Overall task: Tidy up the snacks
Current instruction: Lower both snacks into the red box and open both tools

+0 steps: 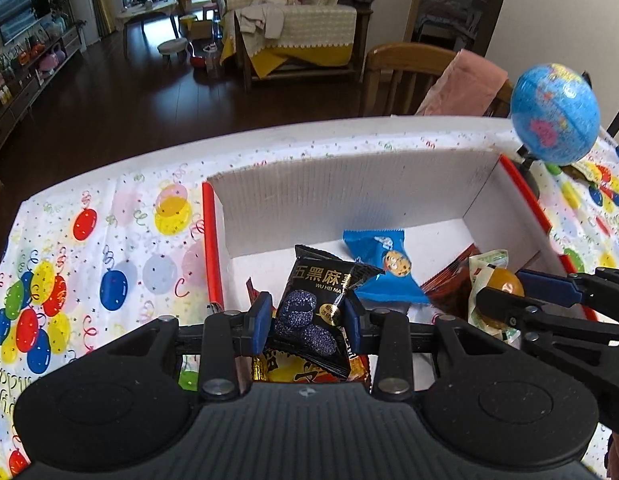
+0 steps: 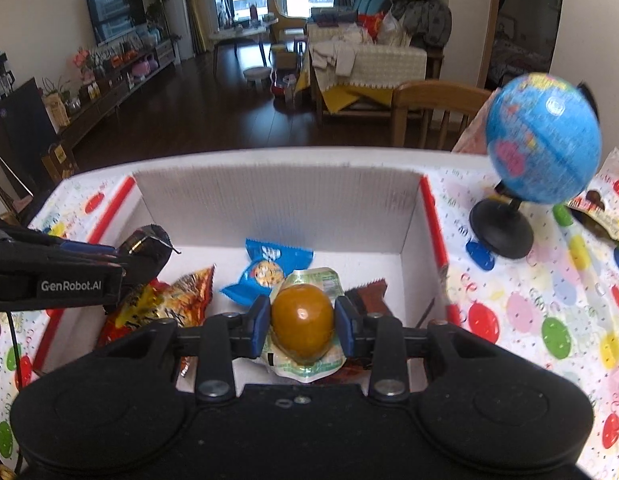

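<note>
Balloon-print tablecloth [image 1: 109, 240] covers the table, on which an open white box [image 1: 349, 184] with red edges holds several snack packets. Both grippers hang over the box interior, side by side: the left gripper [image 1: 307, 316] is clamped on a black sesame-snack packet [image 1: 317, 304], long axis running away from the jaws. The right gripper [image 2: 302, 322] is closed on a sealed orange jelly cup [image 2: 301, 320], directly above the box floor.

Left hand-held gripper [image 1: 309, 318] clamps a black snack packet [image 1: 319, 304] over the white box [image 1: 349, 188], probably unreleased.
</note>
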Demonstrator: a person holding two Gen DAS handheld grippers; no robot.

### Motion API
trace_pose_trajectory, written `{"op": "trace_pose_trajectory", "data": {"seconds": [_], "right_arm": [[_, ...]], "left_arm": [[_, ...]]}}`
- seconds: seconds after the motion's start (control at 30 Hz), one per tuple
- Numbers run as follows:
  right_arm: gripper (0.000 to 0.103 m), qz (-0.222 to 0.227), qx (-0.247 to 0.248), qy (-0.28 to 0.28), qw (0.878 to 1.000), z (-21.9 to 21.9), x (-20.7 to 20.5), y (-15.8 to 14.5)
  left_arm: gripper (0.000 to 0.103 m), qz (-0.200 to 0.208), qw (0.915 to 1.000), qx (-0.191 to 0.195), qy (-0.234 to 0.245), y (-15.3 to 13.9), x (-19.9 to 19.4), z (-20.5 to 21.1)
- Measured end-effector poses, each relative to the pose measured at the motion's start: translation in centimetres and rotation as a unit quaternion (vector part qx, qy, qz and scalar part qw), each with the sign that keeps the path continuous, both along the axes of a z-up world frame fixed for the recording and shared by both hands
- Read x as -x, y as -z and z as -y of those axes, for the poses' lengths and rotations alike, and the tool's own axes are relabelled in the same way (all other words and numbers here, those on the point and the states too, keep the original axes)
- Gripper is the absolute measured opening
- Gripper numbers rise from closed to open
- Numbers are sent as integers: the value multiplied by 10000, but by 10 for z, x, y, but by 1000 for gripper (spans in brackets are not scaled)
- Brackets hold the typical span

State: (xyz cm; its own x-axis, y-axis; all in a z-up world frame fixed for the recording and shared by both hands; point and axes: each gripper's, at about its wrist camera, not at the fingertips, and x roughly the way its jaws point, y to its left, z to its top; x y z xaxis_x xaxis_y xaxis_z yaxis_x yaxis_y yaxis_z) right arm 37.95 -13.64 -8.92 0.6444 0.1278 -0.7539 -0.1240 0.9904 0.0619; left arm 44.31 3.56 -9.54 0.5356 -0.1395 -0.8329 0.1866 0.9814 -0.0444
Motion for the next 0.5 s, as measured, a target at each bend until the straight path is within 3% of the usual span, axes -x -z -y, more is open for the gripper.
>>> {"op": "trace_pose_trajectory", "data": {"seconds": [0.5], "right_arm": [[37, -296, 59, 20, 9995, -6, -1, 13]], "left_arm": [[38, -115, 9993, -312, 158, 17, -5, 10]]}}
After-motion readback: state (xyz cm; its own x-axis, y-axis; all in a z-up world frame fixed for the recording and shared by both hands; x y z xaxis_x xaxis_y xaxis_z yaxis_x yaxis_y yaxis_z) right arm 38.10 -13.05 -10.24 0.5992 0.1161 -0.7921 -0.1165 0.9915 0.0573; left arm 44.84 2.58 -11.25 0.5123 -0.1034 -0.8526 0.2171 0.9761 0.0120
